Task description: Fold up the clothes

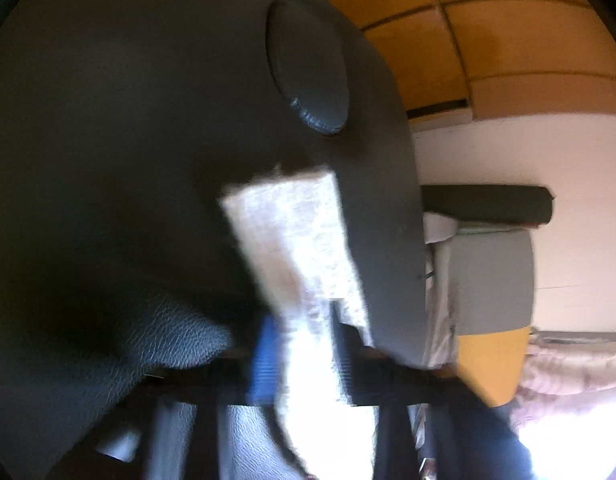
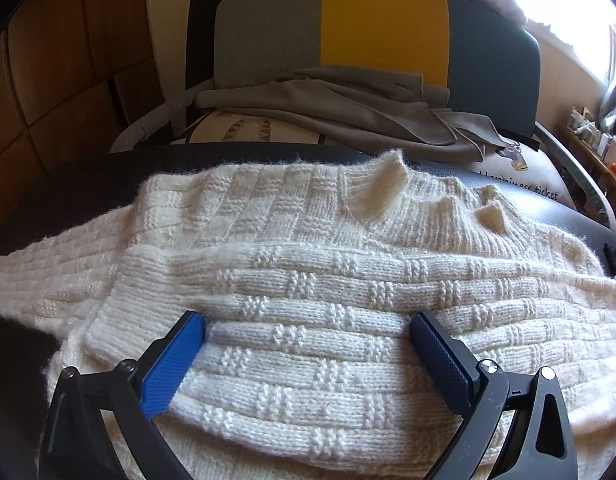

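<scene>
A cream knitted sweater [image 2: 308, 280] lies spread on a black leather surface [image 2: 107, 168], with one sleeve stretched to the left and the collar rumpled at the back. My right gripper [image 2: 308, 328] is open and rests low over the sweater's body, with the fingers spread on the knit. In the blurred left wrist view, my left gripper [image 1: 303, 340] is shut on a strip of the cream sweater [image 1: 291, 232] and holds it up in front of the dark leather [image 1: 127, 140].
A grey, yellow and blue chair [image 2: 380, 32] stands behind the surface with a grey garment [image 2: 340, 112] and a printed cushion [image 2: 247, 128] on its seat. Wooden cabinets [image 2: 59, 60] are at the left. A bright window is at the upper right.
</scene>
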Demonstrator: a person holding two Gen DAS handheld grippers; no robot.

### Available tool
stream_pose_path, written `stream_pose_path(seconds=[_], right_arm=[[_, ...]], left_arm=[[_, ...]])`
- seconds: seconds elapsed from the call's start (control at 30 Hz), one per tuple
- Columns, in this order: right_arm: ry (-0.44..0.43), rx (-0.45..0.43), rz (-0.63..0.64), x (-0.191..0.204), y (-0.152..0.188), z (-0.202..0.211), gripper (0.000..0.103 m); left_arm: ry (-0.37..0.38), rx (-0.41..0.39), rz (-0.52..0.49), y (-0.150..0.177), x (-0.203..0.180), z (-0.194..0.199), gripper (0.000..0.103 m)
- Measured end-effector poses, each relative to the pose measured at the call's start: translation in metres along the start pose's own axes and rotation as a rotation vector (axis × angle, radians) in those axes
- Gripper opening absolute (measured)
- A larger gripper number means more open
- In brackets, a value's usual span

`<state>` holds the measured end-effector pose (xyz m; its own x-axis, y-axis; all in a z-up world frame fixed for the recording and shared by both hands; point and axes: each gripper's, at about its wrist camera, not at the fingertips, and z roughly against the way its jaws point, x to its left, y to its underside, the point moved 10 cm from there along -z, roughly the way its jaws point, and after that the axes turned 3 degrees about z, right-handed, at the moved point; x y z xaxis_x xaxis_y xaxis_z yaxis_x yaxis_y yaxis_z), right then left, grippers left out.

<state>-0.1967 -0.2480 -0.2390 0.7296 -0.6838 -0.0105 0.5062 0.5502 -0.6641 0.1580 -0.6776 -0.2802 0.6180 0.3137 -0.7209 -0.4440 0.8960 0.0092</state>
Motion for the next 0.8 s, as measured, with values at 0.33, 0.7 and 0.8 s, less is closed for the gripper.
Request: stream_pose_path(seconds=[0.33, 0.7, 0.8], right_arm=[[-0.003, -0.002, -0.003, 0.001, 0.000, -0.002, 0.103], [-0.029, -0.010, -0.024, 0.000, -0.001, -0.002, 0.103], [-0.042, -0.014, -0.035, 0.000, -0.002, -0.002, 0.103]], left_arm=[[0.165, 0.035, -0.274, 0.066, -0.087, 0.023, 0.005], [0.254, 0.384, -0.639, 0.294, -0.170, -0.022, 0.005], [0.163, 0.464, -0.721, 0.343, -0.150, -0.054, 0.005]])
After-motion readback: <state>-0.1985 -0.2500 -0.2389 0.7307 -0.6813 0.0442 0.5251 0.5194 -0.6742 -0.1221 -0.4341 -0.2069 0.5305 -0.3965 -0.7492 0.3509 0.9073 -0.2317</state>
